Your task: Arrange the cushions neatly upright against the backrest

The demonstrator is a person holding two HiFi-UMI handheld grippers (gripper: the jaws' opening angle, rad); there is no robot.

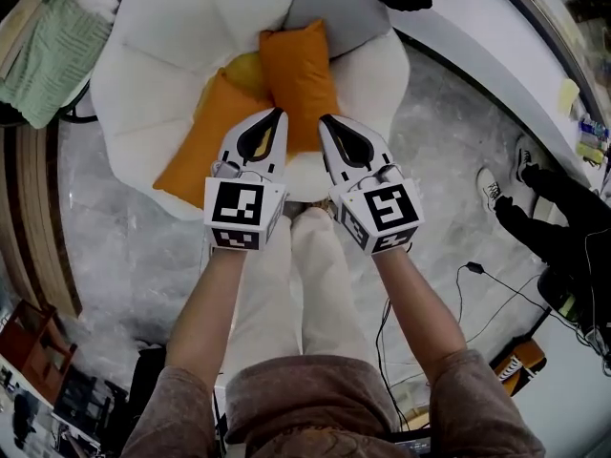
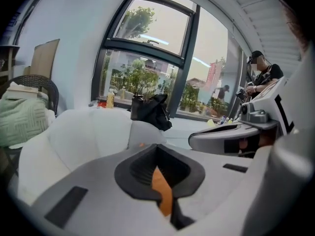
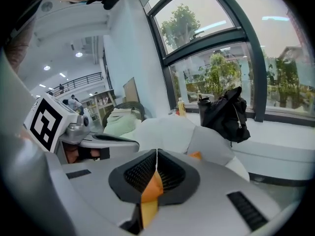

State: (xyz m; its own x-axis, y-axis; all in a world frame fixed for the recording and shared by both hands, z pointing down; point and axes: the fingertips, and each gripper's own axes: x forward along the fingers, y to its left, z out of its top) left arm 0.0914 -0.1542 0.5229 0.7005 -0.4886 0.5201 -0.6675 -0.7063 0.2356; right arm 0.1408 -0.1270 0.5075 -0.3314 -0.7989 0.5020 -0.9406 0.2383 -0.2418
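Head view: a white petal-shaped armchair with loose cushions lying on its seat.
One orange cushion slants toward the near left. A second orange cushion runs from the middle toward the far backrest, and a yellow cushion sits between them, partly covered. The left gripper and right gripper sit side by side over the cushions' near ends. Each has its jaws pressed together on nothing, and orange shows beyond the tips in both gripper views.
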